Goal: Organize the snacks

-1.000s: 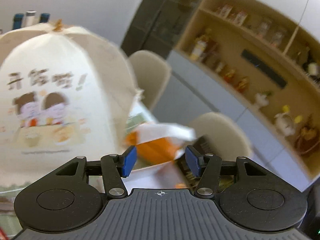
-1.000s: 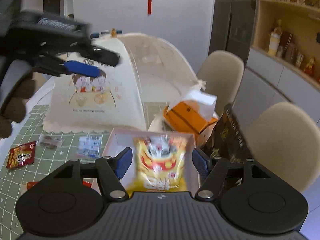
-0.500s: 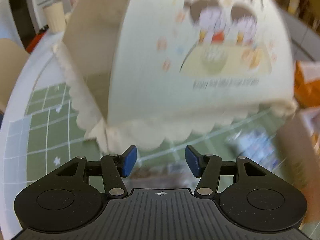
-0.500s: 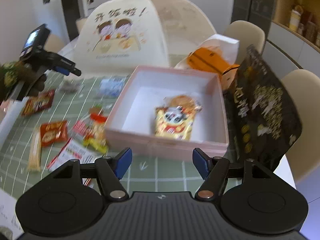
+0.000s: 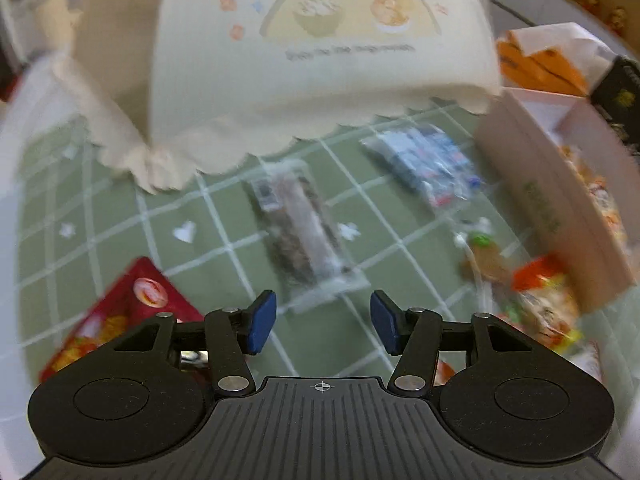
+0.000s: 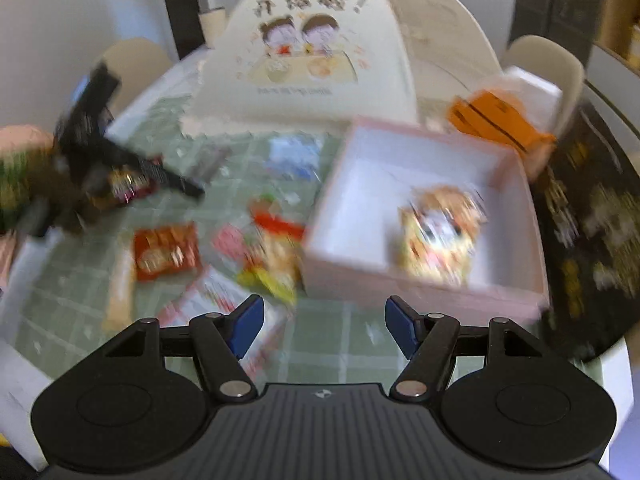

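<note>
Just ahead of the left claw [image 5: 323,322], parted and empty, lies a clear-wrapped snack bar [image 5: 304,232] on open mat.

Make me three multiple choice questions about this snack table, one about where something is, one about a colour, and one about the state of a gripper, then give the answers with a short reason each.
1. Where is the yellow snack bag?
A. Inside the pink box
B. On the green checked mat
C. Under the cream food cover

2. What colour is the packet at the lower left of the left wrist view?
A. Blue
B. Red
C. Black

3. How does the left gripper stand?
A. Shut on the clear-wrapped bar
B. Open, with nothing between its pads
C. Shut on the red packet

Answers:
1. A, the right wrist view shows the bag lying on the box's white floor.
2. B, its wrapper is plainly red with a round logo.
3. B, the blue pads stand apart, and the bar lies on the mat beyond them.
</note>
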Demonstrator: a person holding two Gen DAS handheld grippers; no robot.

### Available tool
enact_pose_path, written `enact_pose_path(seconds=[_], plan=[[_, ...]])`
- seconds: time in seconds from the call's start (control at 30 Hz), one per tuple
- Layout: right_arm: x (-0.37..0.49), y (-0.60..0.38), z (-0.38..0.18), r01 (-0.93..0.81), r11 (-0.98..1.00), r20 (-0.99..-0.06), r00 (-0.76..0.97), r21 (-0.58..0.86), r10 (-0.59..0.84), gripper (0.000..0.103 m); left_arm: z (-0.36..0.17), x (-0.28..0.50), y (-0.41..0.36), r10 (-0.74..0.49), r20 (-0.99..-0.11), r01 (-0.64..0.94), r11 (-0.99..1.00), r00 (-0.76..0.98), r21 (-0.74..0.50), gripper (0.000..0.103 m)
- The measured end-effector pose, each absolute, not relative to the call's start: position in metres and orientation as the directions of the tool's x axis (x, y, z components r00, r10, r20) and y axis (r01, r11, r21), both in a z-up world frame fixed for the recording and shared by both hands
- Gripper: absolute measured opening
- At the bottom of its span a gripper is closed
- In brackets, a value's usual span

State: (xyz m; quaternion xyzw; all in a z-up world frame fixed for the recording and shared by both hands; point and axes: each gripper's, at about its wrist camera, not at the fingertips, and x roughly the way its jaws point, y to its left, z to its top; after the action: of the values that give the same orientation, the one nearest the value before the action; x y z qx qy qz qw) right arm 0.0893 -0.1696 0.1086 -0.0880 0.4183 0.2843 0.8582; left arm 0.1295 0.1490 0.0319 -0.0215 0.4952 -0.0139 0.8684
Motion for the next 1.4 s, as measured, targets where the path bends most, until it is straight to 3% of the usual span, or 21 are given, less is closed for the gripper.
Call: enact_pose_path(seconds=[0.13, 0.27, 0.33, 0.4, 0.5, 0.57, 0.73, 1.0, 1.03, 1.13, 1.17, 1.23, 1.3, 1.4], plan=[[0.125, -0.150, 0.135, -0.533, 0.830, -0.772, 0.454, 0.166, 0.446, 0.068, 0.040, 0.143, 0.167, -0.055, -0.813, -0.176, 0.966, 0.579, -0.191, 0.057], [0.143, -0.133, 0.152, -0.553, 0.822, -0.771, 0.463, 0.135, 0.438, 0.068, 0.028, 0.167, 0.159, 0.036, -0.842, -0.214, 0.972, 0.538, -0.095, 0.061], [0.149, -0.125, 0.154, -0.568, 0.817, -0.775, 0.474, 0.094, 0.418, 0.070, 0.028, 0.170, 0.153, 0.052, -0.841, -0.206, 0.976, 0.539, -0.072, 0.059], [0.161, -0.114, 0.156, -0.589, 0.804, -0.785, 0.458, 0.085, 0.418, 0.070, 0.028, 0.170, 0.151, 0.046, -0.835, -0.188, 0.980, 0.548, -0.069, 0.043], [0.188, -0.092, 0.156, -0.610, 0.776, -0.807, 0.374, 0.157, 0.457, 0.070, 0.030, 0.155, 0.158, -0.009, -0.830, -0.219, 0.963, 0.557, -0.157, 0.041], [0.209, -0.074, 0.151, -0.605, 0.767, -0.818, 0.319, 0.212, 0.478, 0.070, 0.031, 0.131, 0.163, -0.070, -0.817, -0.236, 0.940, 0.572, -0.245, 0.041], [0.255, -0.017, 0.117, -0.587, 0.774, -0.863, 0.237, 0.239, 0.447, 0.070, 0.048, 0.037, 0.152, -0.088, -0.776, -0.283, 0.901, 0.624, -0.330, 0.041], [0.298, 0.038, 0.045, -0.511, 0.855, -0.925, 0.274, 0.092, 0.264, 0.071, 0.073, -0.100, 0.140, -0.091, -0.761, -0.339, 0.857, 0.643, -0.389, 0.041], [0.296, 0.039, 0.043, -0.510, 0.857, -0.920, 0.297, 0.074, 0.256, 0.078, 0.072, -0.111, 0.142, -0.096, -0.764, -0.350, 0.848, 0.639, -0.399, 0.041], [0.283, 0.042, 0.039, -0.508, 0.861, -0.915, 0.331, 0.035, 0.232, 0.078, 0.064, -0.128, 0.145, -0.101, -0.767, -0.368, 0.833, 0.634, -0.414, 0.041], [0.275, 0.040, 0.040, -0.510, 0.860, -0.911, 0.340, 0.028, 0.232, 0.074, 0.061, -0.130, 0.146, -0.113, -0.764, -0.369, 0.824, 0.635, -0.429, 0.041], [0.256, 0.037, 0.046, -0.537, 0.843, -0.912, 0.336, 0.020, 0.235, 0.028, 0.058, -0.131, 0.145, -0.151, -0.758, -0.355, 0.814, 0.634, -0.459, 0.041], [0.231, 0.029, 0.057, -0.579, 0.812, -0.918, 0.281, 0.069, 0.279, 0.009, 0.057, -0.129, 0.139, -0.192, -0.749, -0.307, 0.827, 0.634, -0.472, 0.041], [0.191, 0.010, 0.075, -0.616, 0.781, -0.908, 0.260, 0.107, 0.330, 0.009, 0.054, -0.118, 0.127, -0.262, -0.740, -0.227, 0.843, 0.619, -0.488, 0.041]])
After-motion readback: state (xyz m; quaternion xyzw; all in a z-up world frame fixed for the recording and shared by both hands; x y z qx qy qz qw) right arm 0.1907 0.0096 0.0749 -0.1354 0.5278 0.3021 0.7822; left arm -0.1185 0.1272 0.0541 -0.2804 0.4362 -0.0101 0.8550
